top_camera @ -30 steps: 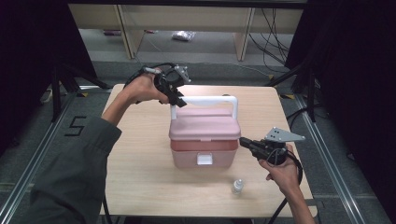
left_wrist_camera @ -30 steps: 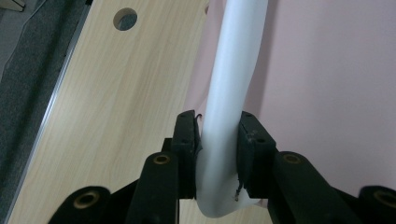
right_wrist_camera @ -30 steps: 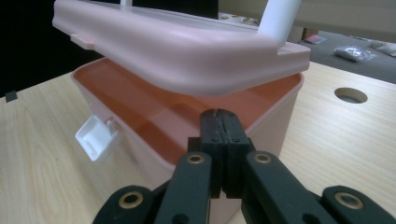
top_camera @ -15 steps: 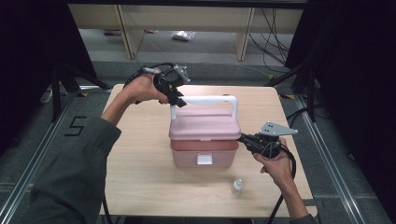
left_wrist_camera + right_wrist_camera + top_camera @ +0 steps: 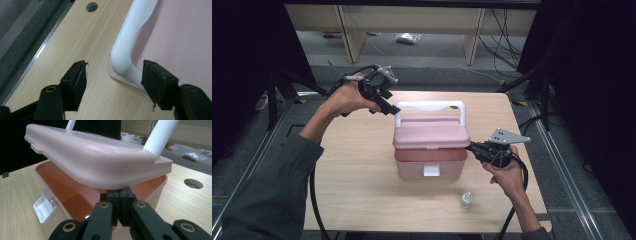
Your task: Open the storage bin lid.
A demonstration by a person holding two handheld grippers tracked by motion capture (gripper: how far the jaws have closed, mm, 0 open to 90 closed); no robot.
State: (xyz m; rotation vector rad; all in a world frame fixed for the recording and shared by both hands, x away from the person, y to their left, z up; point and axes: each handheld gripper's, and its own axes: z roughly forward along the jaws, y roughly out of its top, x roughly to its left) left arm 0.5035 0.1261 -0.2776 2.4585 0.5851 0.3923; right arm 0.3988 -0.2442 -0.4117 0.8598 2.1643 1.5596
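A pink plastic box with rounded corners and a smooth, matte shell stands near the middle of the pale wood-grain table. Its lid is tipped up on the right side, showing a glossy, deeper salmon inside, and a small white latch hangs loose on the front wall. A thick white handle, a rounded bar bent down at both ends, arches over the lid. The left gripper sits at the handle's left corner; its black, blocky rubber pads have just been opening and now stand apart on either side of the handle's bend, not pressing on it. The right gripper is at the box's right side with its jaws pressed together, their tips tucked under the raised edge of the lid. A small clear bottle with a white cap stands on the table in front of the box, well apart from both grippers.
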